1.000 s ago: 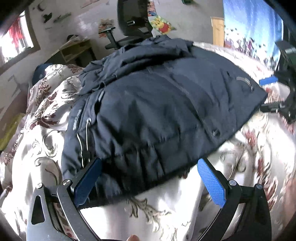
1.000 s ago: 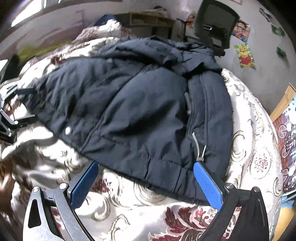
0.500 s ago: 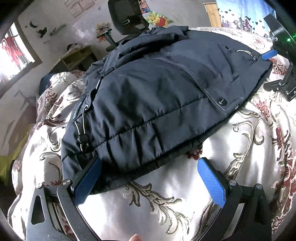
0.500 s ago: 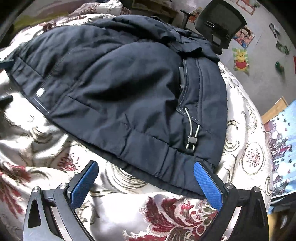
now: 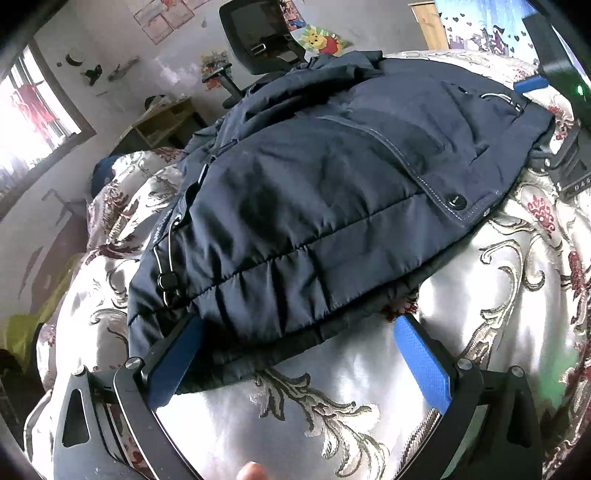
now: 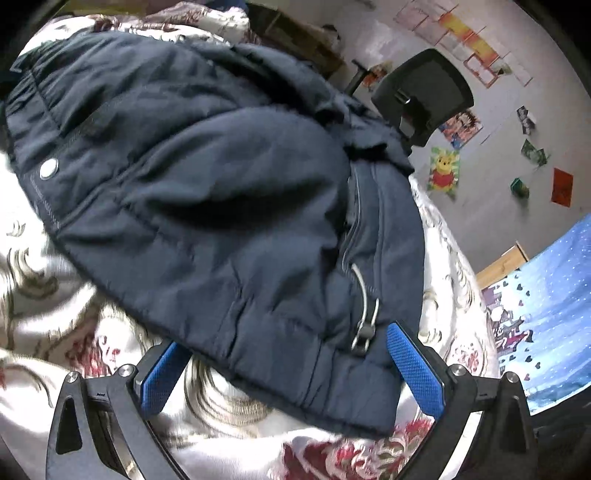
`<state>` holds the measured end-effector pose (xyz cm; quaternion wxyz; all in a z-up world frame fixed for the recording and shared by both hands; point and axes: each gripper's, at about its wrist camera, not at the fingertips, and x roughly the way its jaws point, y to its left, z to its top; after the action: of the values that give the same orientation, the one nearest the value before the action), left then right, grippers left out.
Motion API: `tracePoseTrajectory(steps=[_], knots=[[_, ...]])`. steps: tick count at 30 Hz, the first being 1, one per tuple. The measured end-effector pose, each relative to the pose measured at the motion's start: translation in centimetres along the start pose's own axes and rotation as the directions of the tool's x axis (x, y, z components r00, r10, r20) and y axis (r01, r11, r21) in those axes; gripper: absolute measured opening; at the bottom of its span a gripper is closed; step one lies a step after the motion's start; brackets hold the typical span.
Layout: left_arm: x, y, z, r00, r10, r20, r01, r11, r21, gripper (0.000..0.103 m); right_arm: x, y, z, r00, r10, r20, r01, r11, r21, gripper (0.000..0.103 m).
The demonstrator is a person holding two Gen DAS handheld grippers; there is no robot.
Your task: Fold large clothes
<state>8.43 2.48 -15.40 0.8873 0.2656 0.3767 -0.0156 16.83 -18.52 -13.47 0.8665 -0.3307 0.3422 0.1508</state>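
A dark navy padded jacket [image 5: 332, 192] lies spread on a bed with a white, gold and red floral cover [image 5: 332, 406]. My left gripper [image 5: 295, 350] is open, its blue pads at the jacket's hem, which lies between the jaws; a drawcord toggle [image 5: 168, 282] sits by the left pad. The jacket also fills the right wrist view [image 6: 221, 203]. My right gripper [image 6: 288, 363] is open and straddles the hem corner, with a cord toggle [image 6: 364, 336] just inside the right pad. The right gripper shows at the jacket's far corner in the left wrist view [image 5: 569, 158].
A black office chair [image 5: 258, 33] stands past the bed's far side, also in the right wrist view [image 6: 424, 96]. A wooden shelf unit [image 5: 162, 122] and a window [image 5: 26, 118] are to the left. A blue patterned cloth [image 6: 546, 314] hangs on the right.
Both grippers have moved in closer to the jacket's hem. The right gripper's jaws now reach over the hem corner. The jacket itself lies as before.
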Motion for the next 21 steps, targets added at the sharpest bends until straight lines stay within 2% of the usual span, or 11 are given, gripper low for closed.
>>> tracePoseTrajectory(steps=[5, 7, 11, 13, 18, 19, 21], knots=[[0.0, -0.1, 0.1, 0.999, 0.037, 0.020, -0.037, 0.999, -0.009, 0.101, -0.2, -0.8, 0.6, 0.998, 0.053, 0.015, -0.053, 0.997, 0.057, 0.100], [0.0, -0.3, 0.1, 0.997, 0.077, 0.027, -0.077, 0.997, 0.008, 0.101, -0.2, -1.4, 0.9, 0.996, 0.080, 0.028, -0.082, 0.993, 0.082, 0.090], [0.4, -0.8, -0.1, 0.989, 0.140, 0.037, -0.142, 0.989, 0.051, 0.101, -1.4, -1.8, 2.2, 0.994, 0.088, 0.067, -0.096, 0.988, 0.119, 0.080], [0.5, -1.0, -0.2, 0.985, 0.165, 0.050, -0.169, 0.983, 0.077, 0.101, -2.4, -2.0, 3.0, 0.991, 0.091, 0.095, -0.103, 0.986, 0.133, 0.070], [0.3, -1.2, -0.4, 0.973, 0.210, 0.098, -0.221, 0.968, 0.119, 0.101, -3.6, -2.5, 4.7, 0.985, 0.092, 0.144, -0.113, 0.983, 0.146, 0.060], [0.3, -1.0, -0.5, 0.972, 0.211, 0.108, -0.223, 0.967, 0.121, 0.098, -3.7, -2.6, 4.9, 0.985, 0.093, 0.148, -0.115, 0.982, 0.148, 0.059], [0.1, -0.8, -0.5, 0.966, 0.220, 0.135, -0.238, 0.963, 0.128, 0.084, -3.8, -2.6, 5.0, 0.985, 0.086, 0.152, -0.109, 0.983, 0.145, 0.059]])
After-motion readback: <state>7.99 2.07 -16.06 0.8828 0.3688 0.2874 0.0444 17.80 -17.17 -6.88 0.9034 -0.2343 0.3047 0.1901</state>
